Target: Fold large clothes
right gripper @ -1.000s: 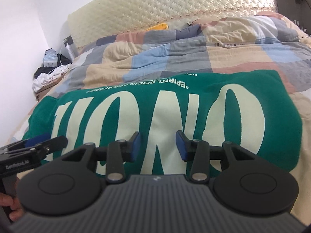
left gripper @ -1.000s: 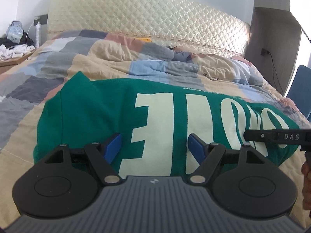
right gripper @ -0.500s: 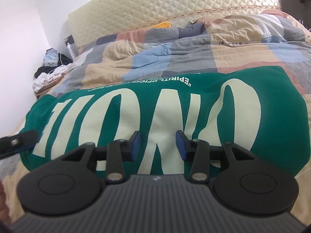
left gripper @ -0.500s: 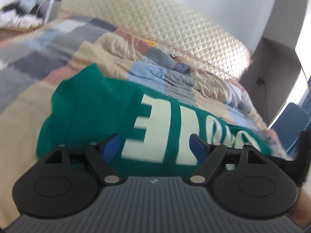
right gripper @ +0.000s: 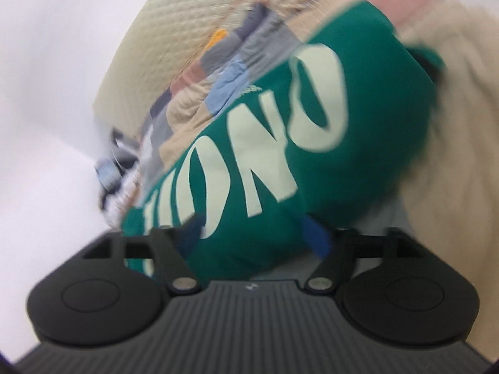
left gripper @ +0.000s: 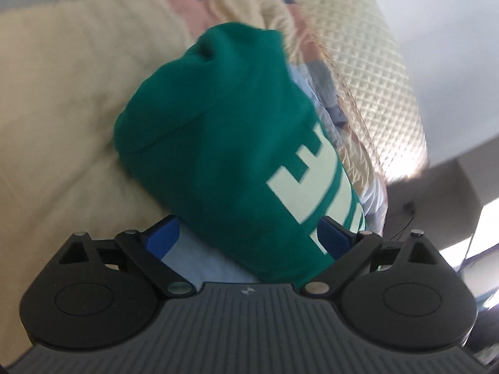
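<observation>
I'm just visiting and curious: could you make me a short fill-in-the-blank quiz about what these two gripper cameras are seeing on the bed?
1. The garment lying on the bed is mostly ____ in colour.
2. Its large printed letters are a pale ____ shade.
3. It lies on a patchwork quilt that covers a ____.
4. Behind the quilt stands a cream ____ with a diamond pattern.

Missing words: green; cream; bed; headboard

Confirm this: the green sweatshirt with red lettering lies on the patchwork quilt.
Not quite: the green sweatshirt lies on the patchwork quilt, but its lettering is pale cream, not red. The right wrist view shows it plainly.
</observation>
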A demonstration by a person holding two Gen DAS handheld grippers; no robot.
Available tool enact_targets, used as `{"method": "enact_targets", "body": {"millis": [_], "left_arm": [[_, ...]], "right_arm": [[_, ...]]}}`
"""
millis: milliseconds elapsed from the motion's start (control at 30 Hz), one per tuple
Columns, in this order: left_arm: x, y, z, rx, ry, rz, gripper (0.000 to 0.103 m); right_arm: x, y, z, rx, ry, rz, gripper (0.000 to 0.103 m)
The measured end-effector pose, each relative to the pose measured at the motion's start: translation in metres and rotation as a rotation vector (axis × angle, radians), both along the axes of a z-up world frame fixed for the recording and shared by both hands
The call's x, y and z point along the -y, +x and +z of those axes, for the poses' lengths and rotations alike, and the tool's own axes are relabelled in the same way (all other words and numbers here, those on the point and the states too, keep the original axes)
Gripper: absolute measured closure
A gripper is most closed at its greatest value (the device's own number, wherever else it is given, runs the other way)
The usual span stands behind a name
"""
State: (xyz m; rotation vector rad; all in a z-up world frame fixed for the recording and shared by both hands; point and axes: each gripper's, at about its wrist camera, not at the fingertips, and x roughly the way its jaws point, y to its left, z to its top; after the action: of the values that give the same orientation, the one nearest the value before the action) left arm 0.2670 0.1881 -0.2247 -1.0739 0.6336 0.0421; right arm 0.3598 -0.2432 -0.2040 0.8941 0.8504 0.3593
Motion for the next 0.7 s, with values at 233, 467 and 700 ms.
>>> {"method": "enact_targets", "body": {"millis": [233,467,700], "left_arm": [[-0.018,0.021,-0.033,0.021,-0.163,0.083,0.004],[-0.036,0.040,-0.056,0.079,-0.337,0.167,0.003],[-0.036,0.062,-0.056,0.098,-0.320,0.202,0.003]], "right_arm": [[0.016,0.017,-0.043,-0.111,0.158,-0.153,0.008],[0.041,0.042,-0.062,-0.037,0.214,-0.377,0.007],[0.020,0.063,-0.061,0.006,0.122,-0.355,0.006]]}}
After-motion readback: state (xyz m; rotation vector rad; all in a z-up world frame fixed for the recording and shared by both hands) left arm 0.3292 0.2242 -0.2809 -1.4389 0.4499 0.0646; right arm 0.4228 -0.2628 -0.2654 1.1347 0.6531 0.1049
